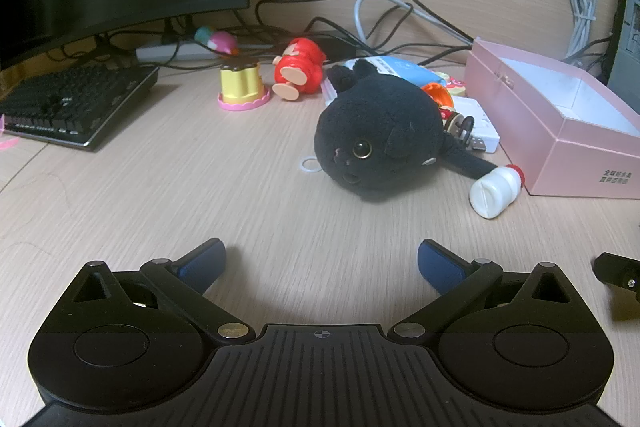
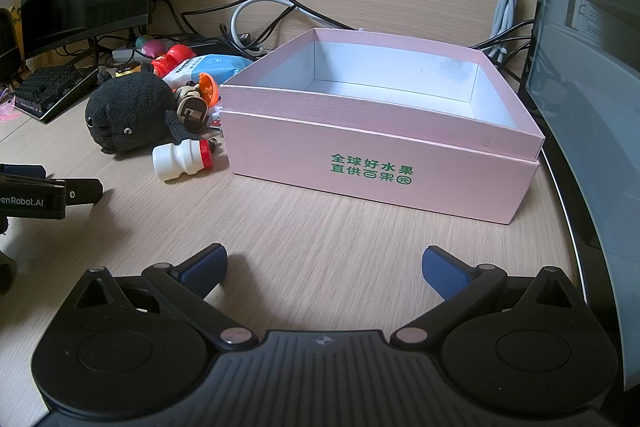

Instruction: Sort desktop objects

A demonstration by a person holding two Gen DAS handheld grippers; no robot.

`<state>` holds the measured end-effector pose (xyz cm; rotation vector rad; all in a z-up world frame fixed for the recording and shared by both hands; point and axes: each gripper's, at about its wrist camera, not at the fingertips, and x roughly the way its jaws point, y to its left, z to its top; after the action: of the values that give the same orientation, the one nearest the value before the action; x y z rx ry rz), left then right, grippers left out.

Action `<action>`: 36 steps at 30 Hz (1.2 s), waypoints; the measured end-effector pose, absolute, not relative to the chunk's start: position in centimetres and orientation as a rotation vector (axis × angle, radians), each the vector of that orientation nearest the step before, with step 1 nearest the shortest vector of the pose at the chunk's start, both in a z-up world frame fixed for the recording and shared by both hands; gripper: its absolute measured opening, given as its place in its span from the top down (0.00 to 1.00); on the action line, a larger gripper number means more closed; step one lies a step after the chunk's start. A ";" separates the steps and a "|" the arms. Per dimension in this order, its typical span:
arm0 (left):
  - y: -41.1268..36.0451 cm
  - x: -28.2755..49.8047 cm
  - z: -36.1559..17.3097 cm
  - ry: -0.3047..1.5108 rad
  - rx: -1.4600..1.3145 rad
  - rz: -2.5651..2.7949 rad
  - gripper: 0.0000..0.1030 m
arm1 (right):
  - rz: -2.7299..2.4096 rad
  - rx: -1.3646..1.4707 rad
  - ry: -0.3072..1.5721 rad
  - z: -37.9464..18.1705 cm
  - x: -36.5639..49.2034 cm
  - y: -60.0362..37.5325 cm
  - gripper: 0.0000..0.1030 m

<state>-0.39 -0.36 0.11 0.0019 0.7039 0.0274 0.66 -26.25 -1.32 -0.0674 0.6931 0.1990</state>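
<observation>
We see the black plush cat (image 1: 376, 139) lying on the wooden desk (image 1: 200, 195), face toward our left gripper (image 1: 322, 265), its tail trailing toward the pink box (image 2: 380, 163). The small white bottle (image 1: 496, 191) lies on its side just beside the box, red cap toward it. The box sits open-topped, its long side facing our right gripper (image 2: 324, 267). Bare desk stretches between both grippers and the clutter; a keyboard (image 1: 72, 103) lies well apart at the left. Both grippers' jaws stand spread wide, holding and touching nothing.
</observation>
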 end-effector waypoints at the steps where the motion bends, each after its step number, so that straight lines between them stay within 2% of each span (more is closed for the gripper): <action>1: -0.4 -0.4 0.1 0.704 0.002 0.027 0.00 | 0.199 -0.067 0.693 -1.3 0.7 -26.3 0.00; 26: -0.4 -0.4 0.1 0.703 0.000 0.029 0.00 | 0.199 -0.065 0.693 -1.3 0.7 -26.2 0.00; 36: -0.5 -0.2 0.0 0.707 0.002 0.030 0.00 | 0.178 -0.065 0.770 -0.8 1.2 -25.9 0.00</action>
<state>-0.24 -0.52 0.03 0.0017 0.7066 0.0298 1.21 -25.88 -0.84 -0.0651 0.7697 0.1780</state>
